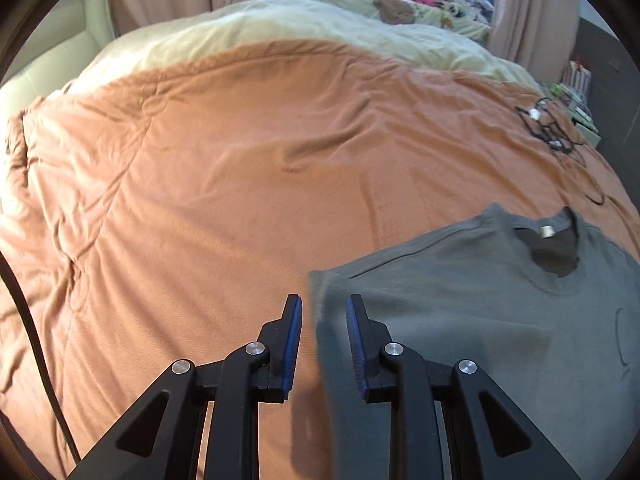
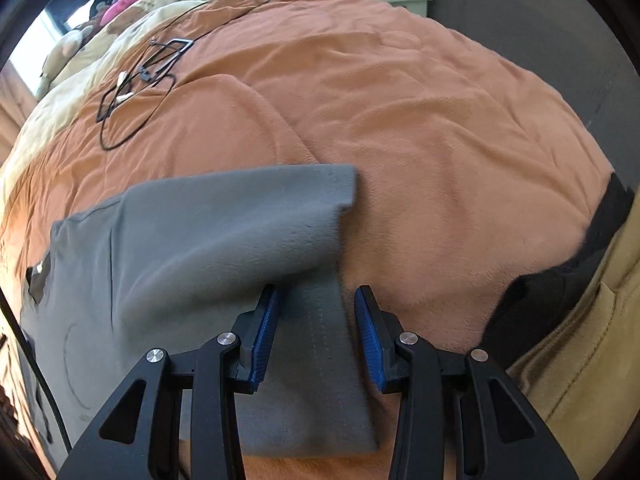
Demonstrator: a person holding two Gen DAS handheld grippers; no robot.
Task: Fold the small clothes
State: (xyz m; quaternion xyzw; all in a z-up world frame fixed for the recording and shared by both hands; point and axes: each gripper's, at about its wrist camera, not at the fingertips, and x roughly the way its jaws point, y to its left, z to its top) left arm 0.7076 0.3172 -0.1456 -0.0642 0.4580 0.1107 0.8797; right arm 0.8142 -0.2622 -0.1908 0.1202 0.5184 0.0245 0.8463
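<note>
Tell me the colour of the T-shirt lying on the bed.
Grey: the short-sleeved cotton T-shirt on the orange blanket shows best in the left wrist view.

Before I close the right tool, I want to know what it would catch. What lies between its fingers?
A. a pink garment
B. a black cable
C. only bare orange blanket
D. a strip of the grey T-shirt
D: in the right wrist view the open right tool straddles a stitched edge of the grey T-shirt; the black cable lies far off.
</note>
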